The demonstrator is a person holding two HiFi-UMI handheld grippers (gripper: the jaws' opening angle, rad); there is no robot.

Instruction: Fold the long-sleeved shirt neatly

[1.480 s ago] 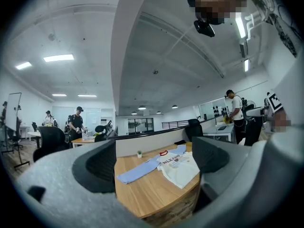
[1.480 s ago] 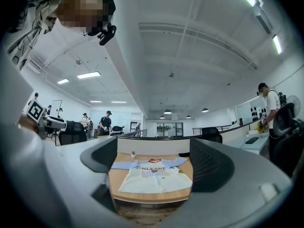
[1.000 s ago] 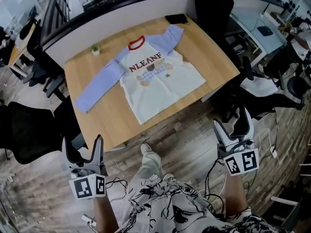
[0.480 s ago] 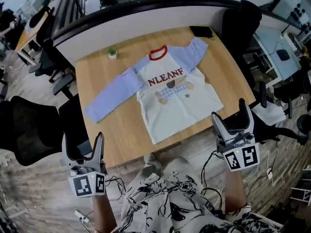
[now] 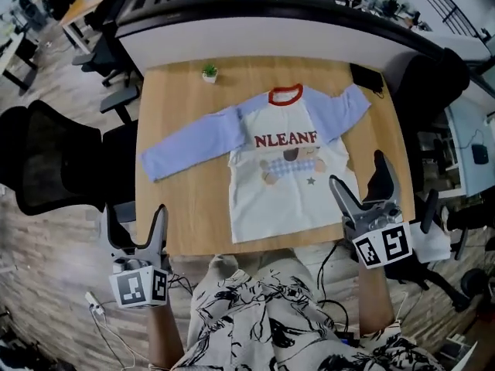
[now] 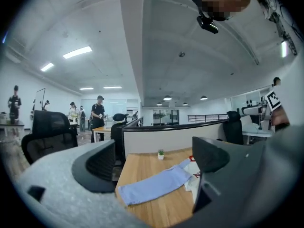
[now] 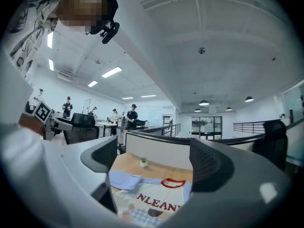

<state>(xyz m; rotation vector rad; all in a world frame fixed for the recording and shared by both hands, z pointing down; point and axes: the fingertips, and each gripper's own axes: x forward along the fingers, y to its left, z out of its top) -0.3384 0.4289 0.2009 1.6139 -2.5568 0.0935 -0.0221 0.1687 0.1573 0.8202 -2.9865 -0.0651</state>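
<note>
Wooden table [image 5: 182, 207] in an open-plan office, long-sleeved shirt [image 5: 286, 184] lay flat on it, small plant [image 5: 209, 72] behind, left gripper [image 5: 137, 216] and right gripper [image 5: 357, 172] released and empty, nearer the table than before.

Bright, even light frm ceiling strips [image 6: 76, 52]; heavy fisheye warp w/ dark corners, foreground soft.

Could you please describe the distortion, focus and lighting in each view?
Head view: fisheye bending toward the edges, shirt sharp and evenly lit. Left gripper view: dark circular vignette, the left gripper blurred. Right gripper view: same vignette, bright ceiling lights, mosaic patch top left.
</note>
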